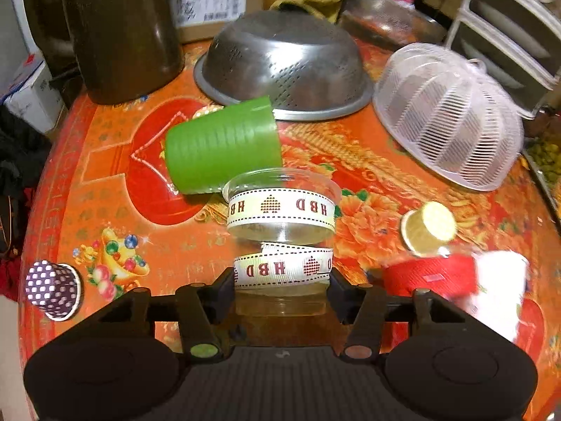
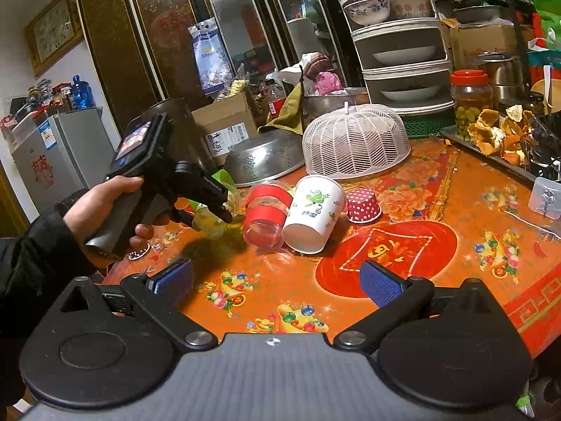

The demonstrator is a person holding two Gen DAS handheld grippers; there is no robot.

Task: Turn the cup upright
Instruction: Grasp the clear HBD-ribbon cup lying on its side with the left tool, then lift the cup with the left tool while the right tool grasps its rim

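Observation:
My left gripper (image 1: pixel 282 282) is shut on a clear plastic cup with a white "HBD" ribbon (image 1: pixel 282 210), held just above the table, its open rim pointing away from the camera. In the right wrist view the left gripper (image 2: pixel 214 207) holds that cup (image 2: pixel 208 222) at the left of the table. A green cup (image 1: pixel 222 147) lies on its side just behind it. A clear cup with a red band (image 2: pixel 266 214) and a white paper cup (image 2: pixel 312 217) lie on their sides mid-table. My right gripper (image 2: pixel 277 286) is open and empty above the near table edge.
An upturned steel colander (image 1: pixel 284 66) and a white mesh food cover (image 2: pixel 354 140) stand at the back. A red polka-dot cupcake liner (image 2: pixel 363 205), a dark polka-dot one (image 1: pixel 52 289) and a small yellow-based cup (image 1: pixel 429 228) lie about. A dark jug (image 1: pixel 122 31) stands back left.

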